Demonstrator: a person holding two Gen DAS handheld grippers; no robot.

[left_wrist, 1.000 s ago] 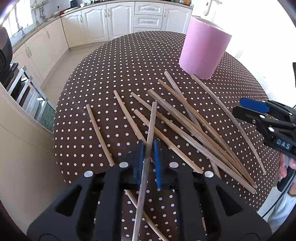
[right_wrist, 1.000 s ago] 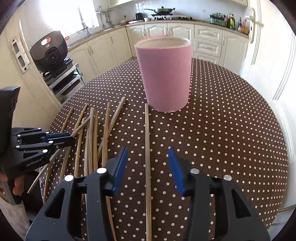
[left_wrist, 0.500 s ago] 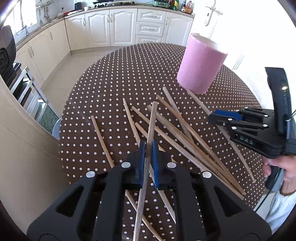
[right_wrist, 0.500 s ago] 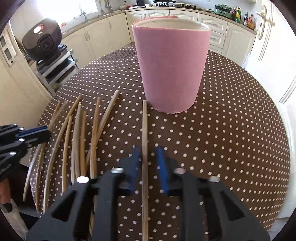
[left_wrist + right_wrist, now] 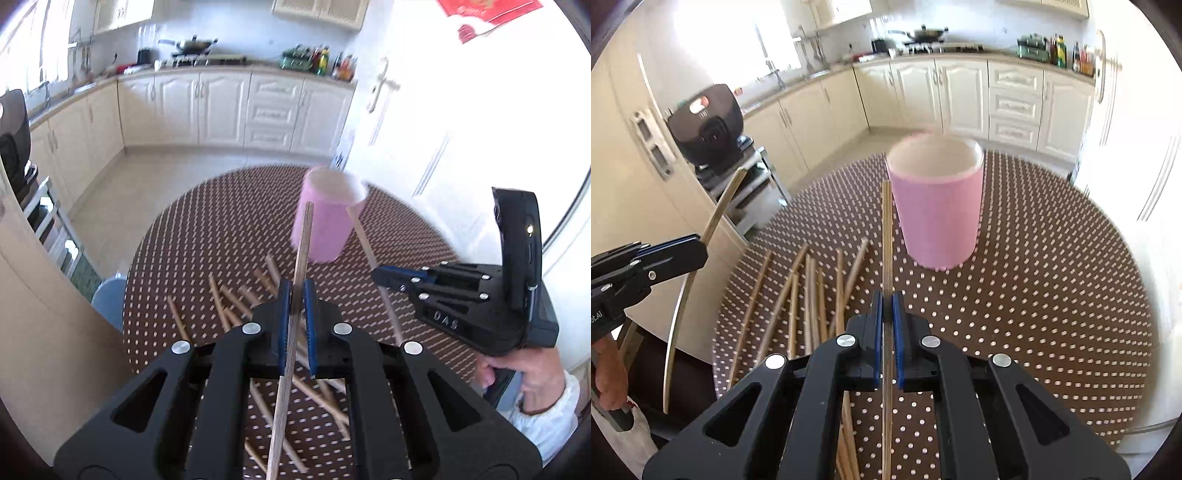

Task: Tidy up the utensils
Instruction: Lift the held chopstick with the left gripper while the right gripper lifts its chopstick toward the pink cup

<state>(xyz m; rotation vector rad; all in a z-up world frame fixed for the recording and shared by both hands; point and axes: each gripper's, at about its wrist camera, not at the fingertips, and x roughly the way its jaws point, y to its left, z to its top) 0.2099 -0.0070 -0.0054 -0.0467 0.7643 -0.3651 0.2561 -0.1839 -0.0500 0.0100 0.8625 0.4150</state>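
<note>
While each gripper pinches one chopstick up in the air, the pink cup (image 5: 938, 206) looks empty, so the job has only begun. The left gripper (image 5: 294, 295) holds one stick (image 5: 301, 251) and the right gripper (image 5: 886, 306) holds another (image 5: 886, 229). About nine more sticks (image 5: 812, 291) lie on the dotted table (image 5: 1052, 295), beside the one cup.

Round table (image 5: 1052, 280), brown cloth with white polka dots. Pink cylindrical holder (image 5: 938, 206) stands upright toward 12 o'clock in the right wrist view, open top, white inner rim. Loose wooden chopsticks (image 5: 812, 295) lie scattered and overlapping at about 9 o'clock, well apart from the holder.
</note>
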